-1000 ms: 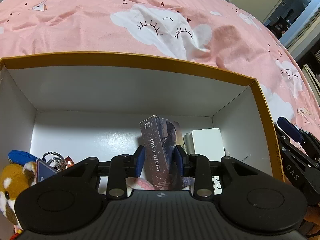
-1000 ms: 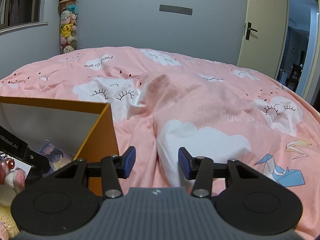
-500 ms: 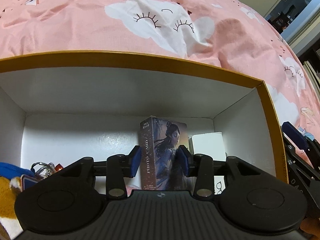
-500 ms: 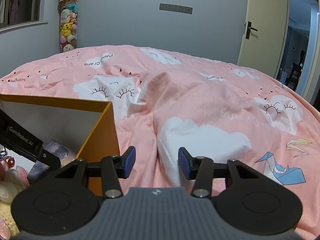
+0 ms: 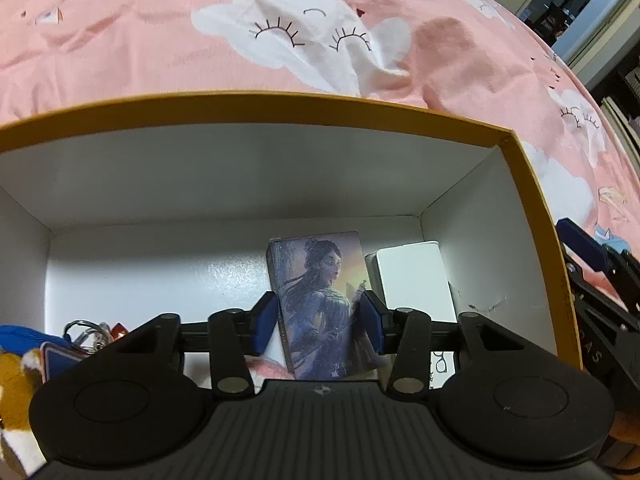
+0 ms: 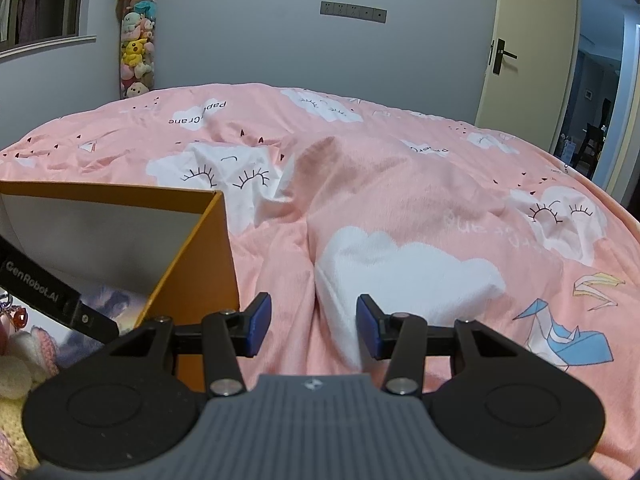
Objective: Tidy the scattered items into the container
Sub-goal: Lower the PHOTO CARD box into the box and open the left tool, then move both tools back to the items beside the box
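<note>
An orange box (image 5: 280, 106) with a white inside stands on the bed; its corner also shows in the right wrist view (image 6: 200, 248). My left gripper (image 5: 318, 322) is inside the box. Its blue pads stand apart on either side of a photo card pack (image 5: 320, 296) with a painted woman on its face, which now lies back between them; the left pad shows a gap. My right gripper (image 6: 312, 328) is open and empty over the pink bedding (image 6: 400, 208), just right of the box.
In the box lie a white case (image 5: 412, 276) right of the pack, a keyring (image 5: 86, 330), a blue-and-brown plush toy (image 5: 16, 364) at the left, and knitted toys (image 6: 24, 364). The room door (image 6: 528, 60) is at the right.
My left gripper went deeper into the box and its jaws widened. The card pack turned from edge-on to face-up between them. The right gripper stayed put.
</note>
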Tool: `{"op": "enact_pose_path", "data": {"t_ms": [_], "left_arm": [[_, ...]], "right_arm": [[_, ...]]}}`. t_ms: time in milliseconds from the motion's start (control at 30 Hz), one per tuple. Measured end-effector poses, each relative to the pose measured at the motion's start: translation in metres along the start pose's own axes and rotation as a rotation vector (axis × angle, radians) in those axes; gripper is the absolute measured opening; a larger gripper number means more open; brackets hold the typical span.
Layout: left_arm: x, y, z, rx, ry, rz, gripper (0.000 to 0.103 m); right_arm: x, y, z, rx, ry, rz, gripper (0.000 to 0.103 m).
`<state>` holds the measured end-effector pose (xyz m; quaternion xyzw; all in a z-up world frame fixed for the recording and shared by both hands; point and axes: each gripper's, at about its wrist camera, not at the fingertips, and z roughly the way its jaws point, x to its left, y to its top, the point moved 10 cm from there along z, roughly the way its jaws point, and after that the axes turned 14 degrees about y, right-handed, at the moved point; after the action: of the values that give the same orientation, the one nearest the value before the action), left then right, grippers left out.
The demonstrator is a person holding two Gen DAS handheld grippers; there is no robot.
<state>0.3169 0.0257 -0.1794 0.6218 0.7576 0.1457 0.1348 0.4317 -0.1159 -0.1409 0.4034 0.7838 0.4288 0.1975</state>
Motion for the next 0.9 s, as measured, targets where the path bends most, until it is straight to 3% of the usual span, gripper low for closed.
{"op": "enact_pose_path", "data": {"t_ms": [233,500,700,900], "left_arm": [[0.003,0.007,-0.022,-0.08,0.025,-0.005,0.053],[-0.004,0.003,-0.086,-0.318,0.053,0.027,0.053],[-0.012,-0.013,-0.12,-0.445,0.067,0.074,0.053],[-0.013,-0.03,-0.134,-0.496,0.073,0.115,0.054]], "right_arm": [[0.0,0.0,0.0,-0.002,-0.001,0.0,0.05],[0.0,0.002,-0.007,-0.03,-0.025,-0.006,0.058],[0.003,0.006,-0.021,-0.075,-0.081,-0.035,0.061],[0.009,0.009,-0.042,-0.126,-0.17,-0.078,0.062]]}}
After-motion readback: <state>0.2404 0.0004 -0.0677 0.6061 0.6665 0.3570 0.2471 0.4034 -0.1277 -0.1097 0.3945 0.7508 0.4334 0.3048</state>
